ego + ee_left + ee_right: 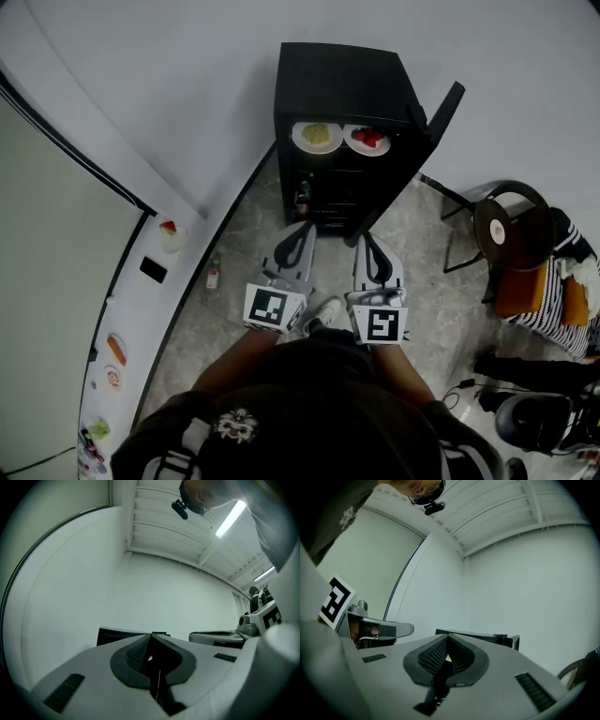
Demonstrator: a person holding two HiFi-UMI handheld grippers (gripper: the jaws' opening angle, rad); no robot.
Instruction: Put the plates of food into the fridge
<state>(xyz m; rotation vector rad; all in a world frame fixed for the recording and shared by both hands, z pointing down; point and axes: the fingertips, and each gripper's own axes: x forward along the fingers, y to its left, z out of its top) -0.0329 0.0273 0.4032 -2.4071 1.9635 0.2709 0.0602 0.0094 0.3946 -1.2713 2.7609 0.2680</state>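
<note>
A small black fridge (343, 89) stands open against the white wall. On its top shelf sit a plate of yellow food (317, 137) and a plate of red food (367, 139). My left gripper (300, 232) and right gripper (368, 244) hang side by side in front of the fridge, both shut and empty, tips toward the fridge. The left gripper view shows my shut jaws (151, 641) with the fridge top (122, 633) behind them. In the right gripper view, closed pads (446, 656) point up at the wall and the fridge (487, 638).
The fridge door (441, 114) stands open to the right. A black chair (506, 225) is at the right, with bags and a striped cloth beyond. A white counter (141, 309) along the left wall carries a cake dish (169, 232), a phone and other food items. A small bottle (214, 277) stands on the floor.
</note>
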